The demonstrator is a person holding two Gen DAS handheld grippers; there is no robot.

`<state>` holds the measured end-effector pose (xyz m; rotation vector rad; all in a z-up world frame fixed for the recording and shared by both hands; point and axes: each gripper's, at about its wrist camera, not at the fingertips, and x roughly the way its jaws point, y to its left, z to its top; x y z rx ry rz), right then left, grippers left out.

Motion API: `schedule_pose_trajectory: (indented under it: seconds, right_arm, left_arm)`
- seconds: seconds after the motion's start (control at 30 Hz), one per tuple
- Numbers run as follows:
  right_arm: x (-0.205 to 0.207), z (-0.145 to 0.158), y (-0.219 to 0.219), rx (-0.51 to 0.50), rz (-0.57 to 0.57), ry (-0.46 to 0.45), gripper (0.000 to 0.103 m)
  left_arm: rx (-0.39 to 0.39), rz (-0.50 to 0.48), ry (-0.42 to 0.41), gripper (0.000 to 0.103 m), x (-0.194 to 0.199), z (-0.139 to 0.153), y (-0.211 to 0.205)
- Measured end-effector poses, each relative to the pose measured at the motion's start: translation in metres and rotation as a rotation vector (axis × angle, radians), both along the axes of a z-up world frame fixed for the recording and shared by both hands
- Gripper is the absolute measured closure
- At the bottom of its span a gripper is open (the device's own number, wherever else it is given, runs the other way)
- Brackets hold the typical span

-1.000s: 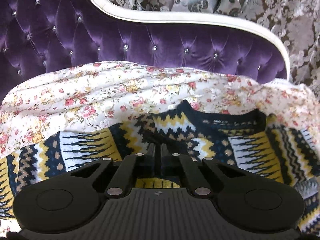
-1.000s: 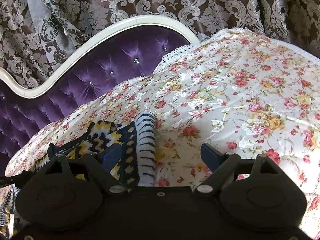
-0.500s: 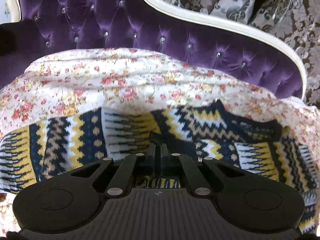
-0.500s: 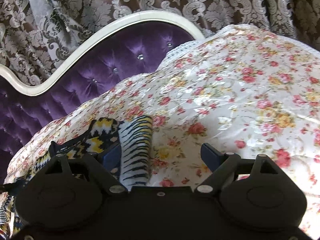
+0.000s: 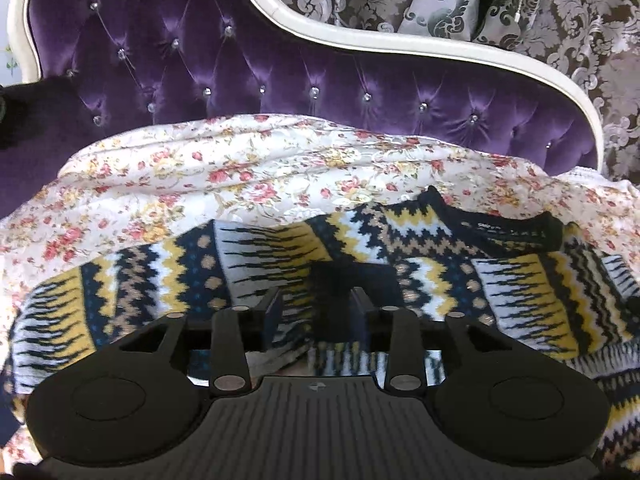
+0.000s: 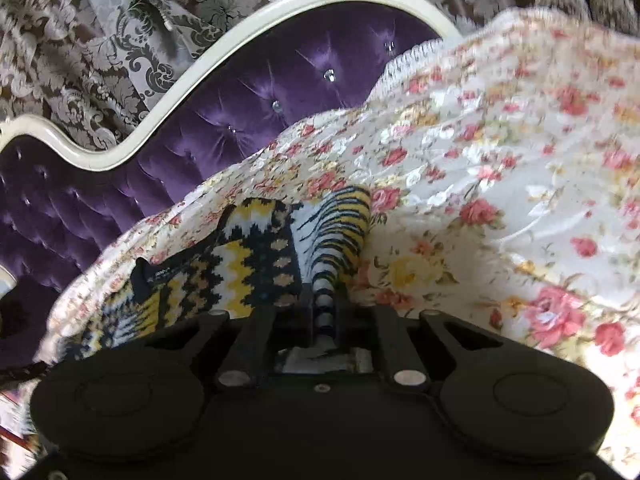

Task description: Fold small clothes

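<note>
A small knitted sweater (image 5: pixel 420 248) with navy, yellow, white and tan zigzag bands lies on a floral bedspread (image 5: pixel 240 168). Its dark collar (image 5: pixel 508 228) points toward the headboard. My left gripper (image 5: pixel 316 312) is open just above the sweater's middle, with a dark patch of knit between its fingers. In the right wrist view the sweater (image 6: pixel 256 260) lies at the left, and my right gripper (image 6: pixel 324 308) is shut on its striped sleeve (image 6: pixel 340 232). The sleeve runs from the fingers up over the bedspread (image 6: pixel 500 168).
A purple tufted headboard (image 5: pixel 280 68) with a white curved frame (image 5: pixel 400 40) stands behind the bed. Grey and brown damask curtains (image 5: pixel 560 12) hang behind it. The headboard (image 6: pixel 260 92) and curtains (image 6: pixel 80 40) also show in the right wrist view.
My left gripper has opened and let go of the sweater after moving left. My right gripper has shut on the striped sleeve, which was lying between its open fingers.
</note>
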<state>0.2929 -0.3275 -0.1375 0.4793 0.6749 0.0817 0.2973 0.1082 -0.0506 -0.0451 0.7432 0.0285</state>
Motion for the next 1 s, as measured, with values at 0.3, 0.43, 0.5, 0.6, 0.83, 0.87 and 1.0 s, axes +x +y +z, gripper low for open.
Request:
schedule_pose_trajectory:
  seconds: [0.3, 0.43, 0.5, 0.6, 0.83, 0.87, 1.0]
  right_arm:
    - [-0.006, 0.014, 0.003, -0.171, -0.054, 0.036, 0.076]
    - [-0.011, 0.023, 0.002, -0.185, -0.097, -0.004, 0.02]
    - [-0.015, 0.028, 0.002, -0.194, -0.121, -0.052, 0.019]
    - [-0.02, 0.037, 0.005, -0.191, -0.094, -0.118, 0.011]
    - [-0.027, 0.05, 0.026, -0.095, 0.072, -0.234, 0.0]
    - [-0.03, 0.051, 0.029, -0.084, 0.094, -0.247, 0.0]
    - [-0.032, 0.053, 0.041, -0.044, 0.158, -0.28, 0.0]
  left_arm:
    - [0.012, 0.025, -0.025, 0.037, -0.017, 0.004, 0.023]
    - [-0.056, 0.032, -0.029, 0.036, -0.026, 0.004, 0.038]
    - [-0.09, 0.053, -0.039, 0.035, -0.032, 0.005, 0.048]
    - [-0.129, 0.094, -0.064, 0.031, -0.043, 0.007, 0.063]
    - [-0.199, 0.213, -0.072, 0.031, -0.063, 0.007, 0.109]
    - [-0.214, 0.231, -0.07, 0.031, -0.067, 0.006, 0.117]
    - [-0.287, 0.323, -0.049, 0.03, -0.08, -0.003, 0.149]
